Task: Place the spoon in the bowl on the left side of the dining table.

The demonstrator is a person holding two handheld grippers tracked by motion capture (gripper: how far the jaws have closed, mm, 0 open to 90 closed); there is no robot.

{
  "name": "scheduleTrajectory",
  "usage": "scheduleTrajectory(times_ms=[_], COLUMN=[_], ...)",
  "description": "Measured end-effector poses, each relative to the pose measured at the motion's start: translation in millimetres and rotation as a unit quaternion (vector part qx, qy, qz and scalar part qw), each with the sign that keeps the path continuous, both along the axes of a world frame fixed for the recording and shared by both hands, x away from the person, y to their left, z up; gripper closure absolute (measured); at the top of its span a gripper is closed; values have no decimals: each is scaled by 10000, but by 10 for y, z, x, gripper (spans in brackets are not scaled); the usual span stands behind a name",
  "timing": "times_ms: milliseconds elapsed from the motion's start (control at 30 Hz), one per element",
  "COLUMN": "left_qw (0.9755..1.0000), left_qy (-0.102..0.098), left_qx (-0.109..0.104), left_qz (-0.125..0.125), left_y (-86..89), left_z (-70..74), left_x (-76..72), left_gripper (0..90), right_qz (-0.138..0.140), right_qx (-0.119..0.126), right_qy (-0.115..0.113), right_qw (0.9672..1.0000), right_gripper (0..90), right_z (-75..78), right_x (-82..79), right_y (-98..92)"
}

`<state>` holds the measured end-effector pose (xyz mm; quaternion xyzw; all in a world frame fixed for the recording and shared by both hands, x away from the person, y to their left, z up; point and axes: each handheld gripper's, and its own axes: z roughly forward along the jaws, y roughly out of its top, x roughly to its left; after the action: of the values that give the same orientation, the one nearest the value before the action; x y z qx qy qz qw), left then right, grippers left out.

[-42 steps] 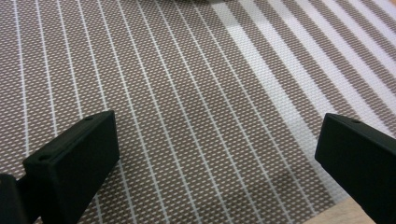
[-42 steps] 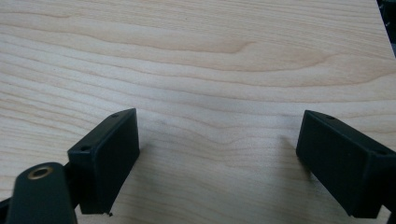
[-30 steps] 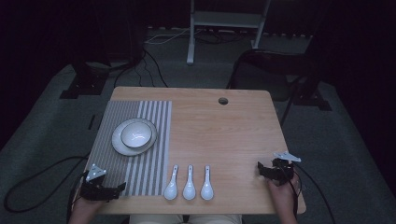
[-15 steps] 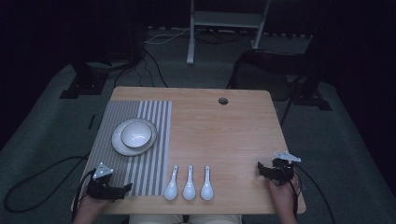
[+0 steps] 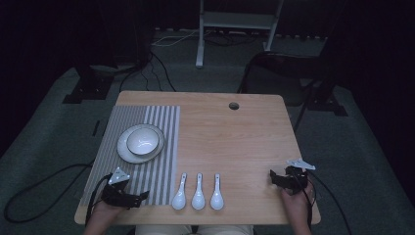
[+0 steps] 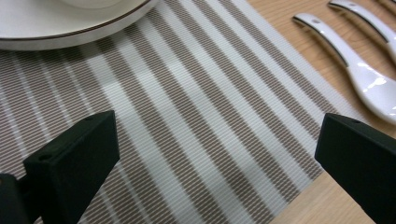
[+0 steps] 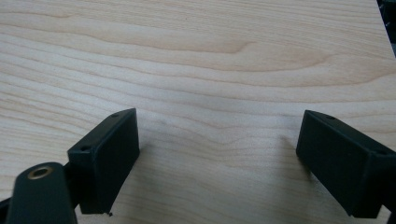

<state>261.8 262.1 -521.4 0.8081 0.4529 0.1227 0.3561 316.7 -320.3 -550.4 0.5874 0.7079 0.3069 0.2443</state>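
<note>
Three white spoons (image 5: 198, 191) lie side by side on the bare wood at the near edge of the desk (image 5: 235, 137), bowls toward the near side, handles pointing far; none is touched. The leftmost spoon (image 6: 355, 70) lies just right of the striped placemat (image 5: 142, 161), its bowl close beside the mat's right border. The left claw (image 5: 139, 198) rests over the near right part of that mat, to the left of the spoons, near the leftmost one but apart from it. In the left gripper view its jaws stand wide apart, released, with only striped mat and a corner of wood between them; the leftmost spoon lies beyond the right jaw, a second spoon (image 6: 369, 28) farther off. The right claw (image 5: 274, 178) sits at the near right of the desk, well apart from the rightmost spoon, with bare wood between. In the right gripper view its jaws are likewise spread and released, low over plain wood grain, holding nothing. On the far part of the mat a white bowl (image 5: 143, 142) stands on a white plate (image 5: 125, 152); the plate's rim (image 6: 70, 32) shows a thin dark line. A round cable hole (image 5: 234, 105) sits near the far edge of the desk.
</note>
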Motion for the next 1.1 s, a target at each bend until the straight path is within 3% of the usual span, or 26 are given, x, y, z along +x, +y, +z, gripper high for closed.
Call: scheduleTrajectory(times_ms=[500,900,1100], left_qw=[9993,9960,9949], left_qy=[46,42,29], left_qx=[28,117,98], left_qz=[-374,-884,-1004], left_y=[-270,-635,-810], left_z=[31,77,114], left_x=[74,122,170], left_gripper=[11,11,11], right_qz=[-2,-2,-1], right_qx=[3,4,3], right_qy=[3,3,2], right_qw=[10000,10000,10000], right_gripper=[125,125,126], right_z=[0,0,0], right_x=[0,0,0], right_y=[0,0,0])
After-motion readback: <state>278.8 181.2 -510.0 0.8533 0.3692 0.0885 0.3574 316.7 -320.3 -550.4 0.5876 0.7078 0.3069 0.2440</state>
